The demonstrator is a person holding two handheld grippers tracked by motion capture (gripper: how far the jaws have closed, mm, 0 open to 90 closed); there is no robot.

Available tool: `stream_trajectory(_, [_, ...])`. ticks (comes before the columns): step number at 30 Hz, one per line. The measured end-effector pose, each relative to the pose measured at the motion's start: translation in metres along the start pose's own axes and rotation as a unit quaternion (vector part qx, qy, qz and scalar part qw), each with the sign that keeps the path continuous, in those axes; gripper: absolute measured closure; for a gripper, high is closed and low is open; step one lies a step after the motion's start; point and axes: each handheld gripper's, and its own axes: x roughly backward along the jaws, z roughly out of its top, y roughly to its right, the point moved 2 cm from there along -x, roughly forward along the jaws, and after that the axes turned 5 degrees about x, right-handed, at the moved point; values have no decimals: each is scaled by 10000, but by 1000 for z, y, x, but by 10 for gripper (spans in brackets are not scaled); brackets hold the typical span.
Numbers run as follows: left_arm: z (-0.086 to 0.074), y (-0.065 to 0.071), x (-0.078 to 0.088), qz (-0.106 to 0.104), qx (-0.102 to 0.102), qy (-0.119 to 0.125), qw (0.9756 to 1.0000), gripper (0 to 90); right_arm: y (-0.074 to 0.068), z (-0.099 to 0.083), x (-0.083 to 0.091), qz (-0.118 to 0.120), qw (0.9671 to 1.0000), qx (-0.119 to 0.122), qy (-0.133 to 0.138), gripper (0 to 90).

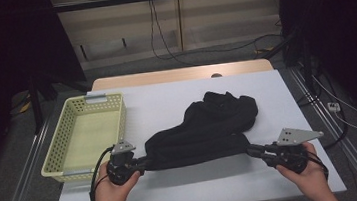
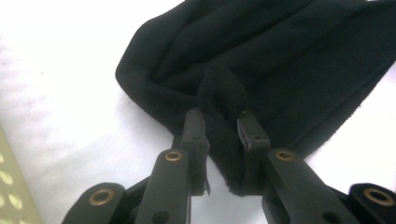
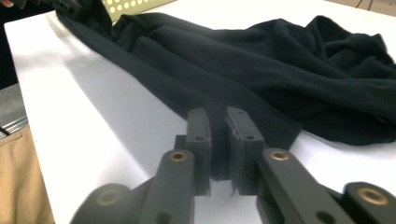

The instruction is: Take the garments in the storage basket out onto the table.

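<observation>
With my left gripper (image 1: 143,163) and right gripper (image 1: 252,149) each clamped on a near corner of the black cloth (image 1: 209,125), which lay on the white surface (image 1: 166,101) right of the yellow basket (image 1: 70,142), I judged that keeping the edge taut and level mattered most.

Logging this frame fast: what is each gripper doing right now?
Left gripper: shut on the black cloth, pinching its near left corner.
Right gripper: shut on the black cloth, pinching its near right corner.
</observation>
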Motion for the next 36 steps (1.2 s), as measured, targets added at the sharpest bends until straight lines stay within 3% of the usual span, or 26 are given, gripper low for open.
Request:
stream_trajectory(4, [-1,-2,0,69,19,-4,10000,774,6,-2,6,-158,9998,-150,45,809])
stream_trajectory(7, [-2,-2,-2,48,-24,-74,10000,766,7,-5,5,-132,9997,-193,-2,808])
stream_trajectory(12, [-2,0,-5,55,-43,-94,9999,760,-3,-6,-8,73,9998,-67,-167,770])
stream_trajectory(15, [-2,0,-5,60,-22,-93,9999,754,-13,-4,-18,231,9993,86,-275,684])
stream_trajectory(18, [-2,0,-5,72,-27,-93,9999,743,-21,-5,-28,415,9985,113,-331,658])
stream_trajectory(27, [-2,1,-4,122,-37,-44,9999,699,-34,-9,-51,627,9958,263,-614,570])
stream_trajectory(31, [0,3,1,200,-72,-88,9997,642,-32,-11,-54,548,9962,213,-644,494])
stream_trajectory(36, [3,4,9,439,-190,101,9988,510,-27,-14,-53,439,9967,175,-653,456])
